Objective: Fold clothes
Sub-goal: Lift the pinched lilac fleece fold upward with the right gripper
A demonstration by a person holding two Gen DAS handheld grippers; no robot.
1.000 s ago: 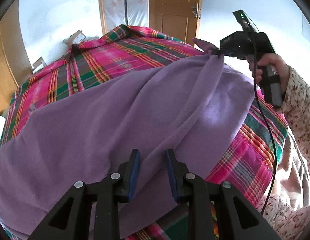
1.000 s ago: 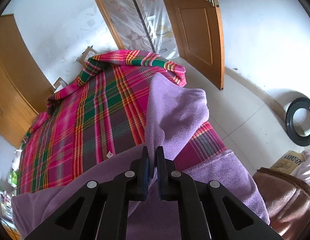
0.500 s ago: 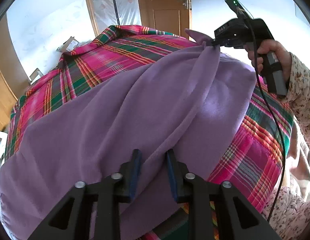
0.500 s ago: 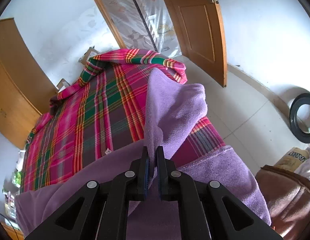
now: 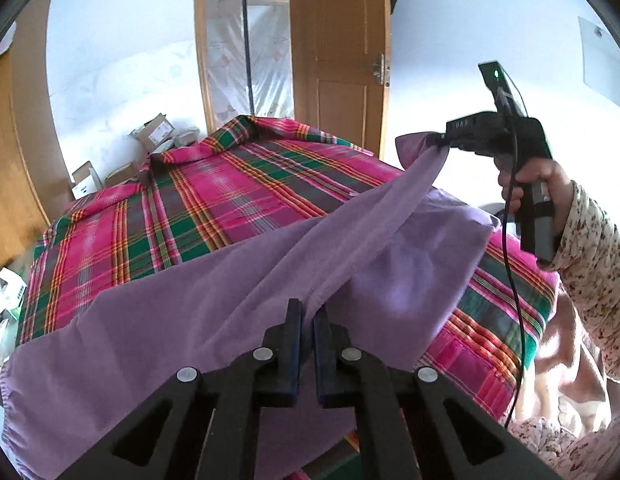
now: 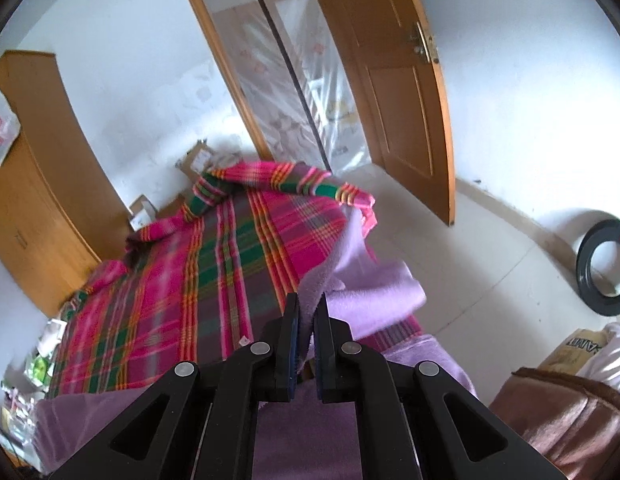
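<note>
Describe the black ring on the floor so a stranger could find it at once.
Start at the open wooden door, then look right along the pale tiled floor. The black ring leans against the white wall, the only round, hollow thing there, with small red lettering on its rim.

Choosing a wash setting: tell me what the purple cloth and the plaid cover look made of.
Purple cloth: seemingly fleece, matte, with fuzzy nap where it shows at the right gripper. Plaid cover: probably thin woven cotton, flat, with crisp stripes.

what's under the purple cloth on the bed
The plaid bedspread lies under the purple cloth, showing beyond its edges. Whatever lies beneath the cloth's middle is covered. Left gripper and right gripper pinch it.
</note>
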